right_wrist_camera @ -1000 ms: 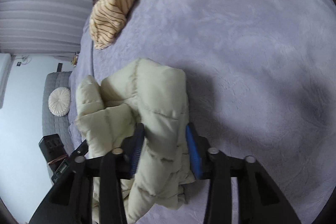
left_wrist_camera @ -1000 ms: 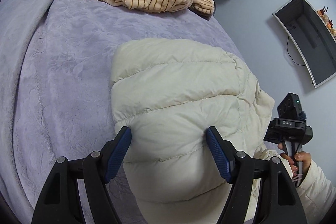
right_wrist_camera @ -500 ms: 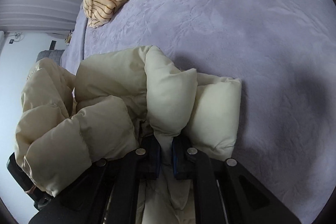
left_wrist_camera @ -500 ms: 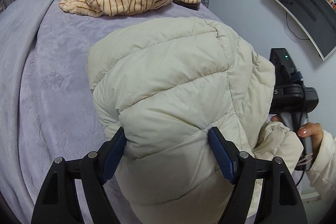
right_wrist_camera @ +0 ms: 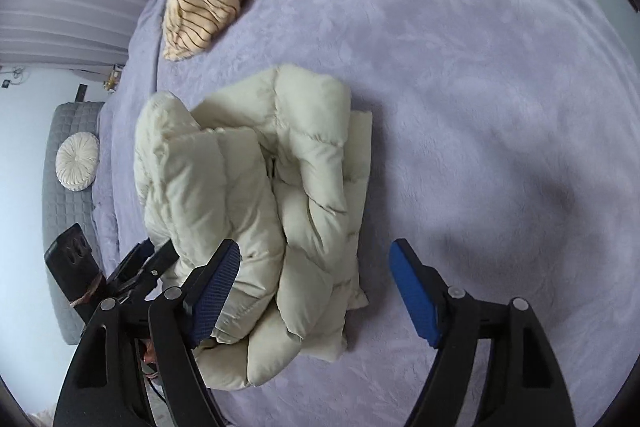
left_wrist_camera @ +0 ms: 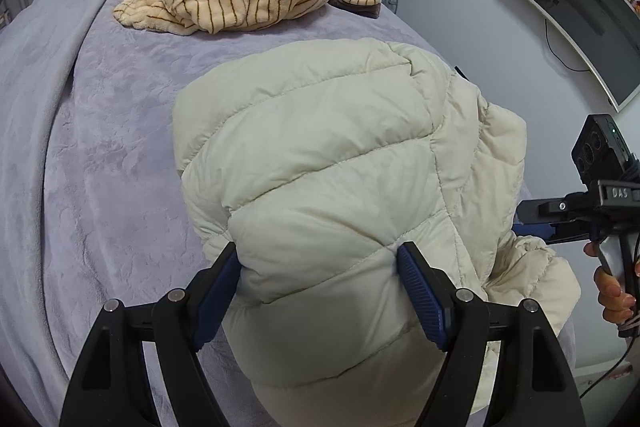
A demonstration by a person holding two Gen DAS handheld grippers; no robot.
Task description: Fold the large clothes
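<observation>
puffer jacket [left_wrist_camera: 320, 187] on bed [left_wrist_camera: 100, 167]: soft, bulky, light, slick, springs back | L gripper [left_wrist_camera: 320, 283] pinching its fold | R gripper [right_wrist_camera: 314, 283] jaws opening, nothing clamped | grab seams/hem

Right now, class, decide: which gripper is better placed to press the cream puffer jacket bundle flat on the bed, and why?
Left. The left gripper already straddles the cream puffer jacket, pads against it. The right gripper is opening, its fingers clear of the fabric, above the lilac bedspread.
</observation>
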